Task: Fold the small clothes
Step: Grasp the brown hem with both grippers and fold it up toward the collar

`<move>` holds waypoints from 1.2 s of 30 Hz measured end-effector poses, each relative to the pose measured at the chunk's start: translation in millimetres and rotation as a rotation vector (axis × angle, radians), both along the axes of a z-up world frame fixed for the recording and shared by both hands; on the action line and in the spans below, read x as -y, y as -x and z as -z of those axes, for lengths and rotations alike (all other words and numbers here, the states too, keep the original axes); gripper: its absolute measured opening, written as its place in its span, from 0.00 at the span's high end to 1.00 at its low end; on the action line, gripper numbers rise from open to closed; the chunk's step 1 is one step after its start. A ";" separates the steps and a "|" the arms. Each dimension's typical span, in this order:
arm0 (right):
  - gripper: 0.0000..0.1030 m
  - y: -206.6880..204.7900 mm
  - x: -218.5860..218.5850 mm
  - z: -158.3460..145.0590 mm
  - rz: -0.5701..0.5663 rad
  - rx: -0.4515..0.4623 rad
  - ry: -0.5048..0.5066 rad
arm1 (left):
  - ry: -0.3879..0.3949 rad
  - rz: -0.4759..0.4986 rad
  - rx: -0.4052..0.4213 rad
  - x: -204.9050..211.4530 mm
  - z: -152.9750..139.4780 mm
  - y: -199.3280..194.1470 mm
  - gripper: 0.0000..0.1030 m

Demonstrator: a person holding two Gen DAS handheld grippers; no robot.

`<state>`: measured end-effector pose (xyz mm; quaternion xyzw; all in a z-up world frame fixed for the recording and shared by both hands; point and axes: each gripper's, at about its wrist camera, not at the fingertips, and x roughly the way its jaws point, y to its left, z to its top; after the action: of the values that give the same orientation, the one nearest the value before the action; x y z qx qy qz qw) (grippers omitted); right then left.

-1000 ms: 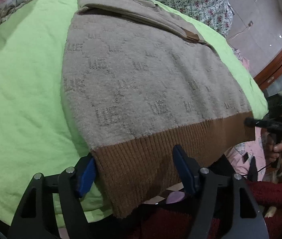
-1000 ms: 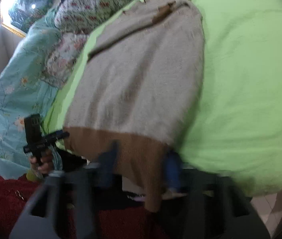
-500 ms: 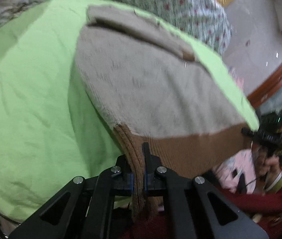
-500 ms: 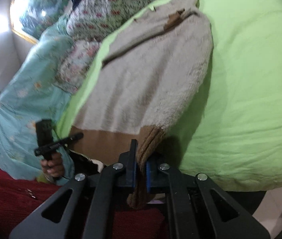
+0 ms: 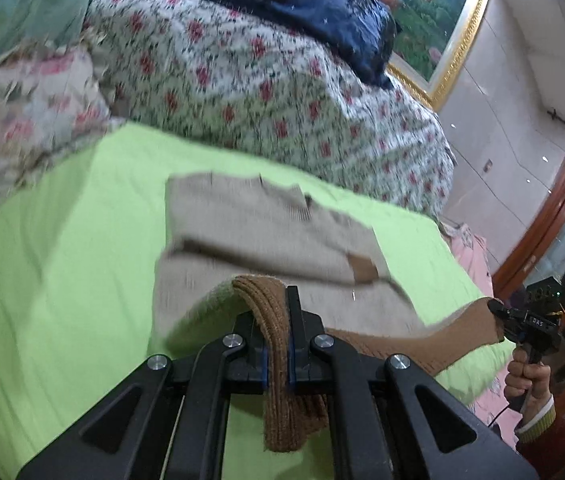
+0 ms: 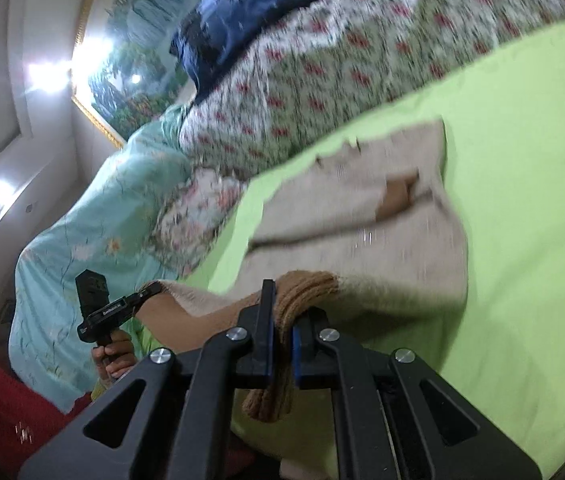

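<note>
1. Green sheet (image 5: 62,280): spread flat over the bed, serving as a clean work surface; floral quilt (image 5: 266,92) pushed away toward 12 o'clock, probably to leave room for the folding.
2. Beige sweater (image 5: 266,224): lying in the middle of the sheet, sleeves already laid across the chest, collar at 12 o'clock; brown ribbed hem (image 5: 462,332) lifted off the sheet at 6 o'clock, likely to bring it toward the collar.
3. Left gripper (image 5: 278,354): pressed together, pinching one hem corner between the blue pads.
4. Right gripper (image 6: 281,354): also closed, pinching the opposite hem corner, so keeping the edge stretched and straight.
</note>
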<state>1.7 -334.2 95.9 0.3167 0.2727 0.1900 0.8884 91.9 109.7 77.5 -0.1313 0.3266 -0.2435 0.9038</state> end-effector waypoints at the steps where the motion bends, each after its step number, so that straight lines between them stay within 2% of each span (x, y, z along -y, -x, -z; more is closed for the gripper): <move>1: 0.93 -15.3 3.5 -6.0 0.006 0.012 0.015 | 0.002 -0.008 0.009 3.3 -5.8 -14.1 0.96; 5: 0.93 -72.9 20.8 -17.9 0.033 0.016 0.039 | -0.013 -0.036 0.026 23.2 -17.1 -80.5 0.96; 10: 0.93 -141.8 43.9 -8.0 0.077 -0.036 0.036 | -0.057 -0.063 -0.035 40.3 -1.2 -167.3 0.96; 15: 0.93 -211.0 59.5 13.3 0.102 -0.100 0.058 | -0.085 -0.086 -0.107 49.3 32.7 -235.5 0.95; 18: 0.93 -247.0 66.6 40.3 0.125 -0.176 0.085 | -0.110 -0.094 -0.163 57.3 62.2 -274.0 0.95; 25: 0.93 -289.2 77.7 98.8 0.156 -0.294 0.077 | -0.176 -0.094 -0.247 73.1 123.3 -326.1 0.95; 29: 0.90 -292.7 81.0 109.6 0.171 -0.341 0.059 | -0.183 -0.076 -0.282 73.4 130.8 -324.3 0.87; 30: 0.89 -286.2 83.3 106.2 0.186 -0.333 0.047 | -0.180 -0.068 -0.277 73.0 127.6 -315.7 0.77; 31: 0.84 -275.0 84.8 98.1 0.219 -0.312 0.053 | -0.179 -0.052 -0.264 73.5 123.0 -302.2 0.71; 32: 0.78 -265.7 83.9 89.9 0.242 -0.288 0.070 | -0.182 -0.033 -0.250 76.3 118.6 -286.3 0.60; 33: 0.74 -256.7 81.2 82.4 0.262 -0.261 0.089 | -0.182 -0.015 -0.239 79.5 114.7 -271.3 0.54; 34: 0.67 -247.3 77.5 75.6 0.277 -0.234 0.103 | -0.181 0.017 -0.233 85.8 115.7 -255.4 0.53; 36: 0.64 -231.4 62.3 65.5 0.261 -0.191 0.108 | -0.170 0.074 -0.240 98.2 119.4 -233.6 0.53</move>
<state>233.2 -396.5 30.4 0.3178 0.3223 0.0272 0.8913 325.5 11.5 -41.9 -0.0706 0.4564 -0.2306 0.8565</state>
